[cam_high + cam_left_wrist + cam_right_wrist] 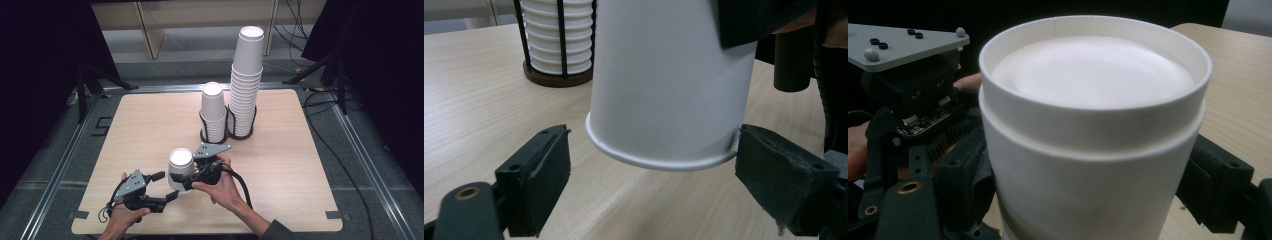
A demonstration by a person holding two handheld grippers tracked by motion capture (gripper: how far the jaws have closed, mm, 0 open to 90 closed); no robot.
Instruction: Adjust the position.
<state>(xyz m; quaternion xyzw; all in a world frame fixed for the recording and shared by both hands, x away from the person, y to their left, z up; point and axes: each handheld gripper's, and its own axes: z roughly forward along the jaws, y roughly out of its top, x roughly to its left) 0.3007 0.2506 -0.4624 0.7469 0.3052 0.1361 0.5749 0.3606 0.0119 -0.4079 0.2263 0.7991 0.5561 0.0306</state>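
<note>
An upside-down white paper cup (180,162) hangs just above the wooden table (145,125), near its front edge. My right gripper (184,181) is shut on its side wall. In the right gripper view the cup (1093,125) appears as two nested cups, with a step below the top one's base, and my right gripper (1088,170) has a pad on each side. My left gripper (167,186) is open at the cup's lower left. In the left gripper view the cup's rolled rim (664,162) sits between the left gripper's pads (654,135): one pad touches it and the other stands slightly apart.
Two stacks of white cups stand in dark wire holders at the table's back middle: a short stack (213,112) and a tall stack (246,85) to its right. A holder with cups (556,40) is behind the held cup. Black cables trail from both grippers.
</note>
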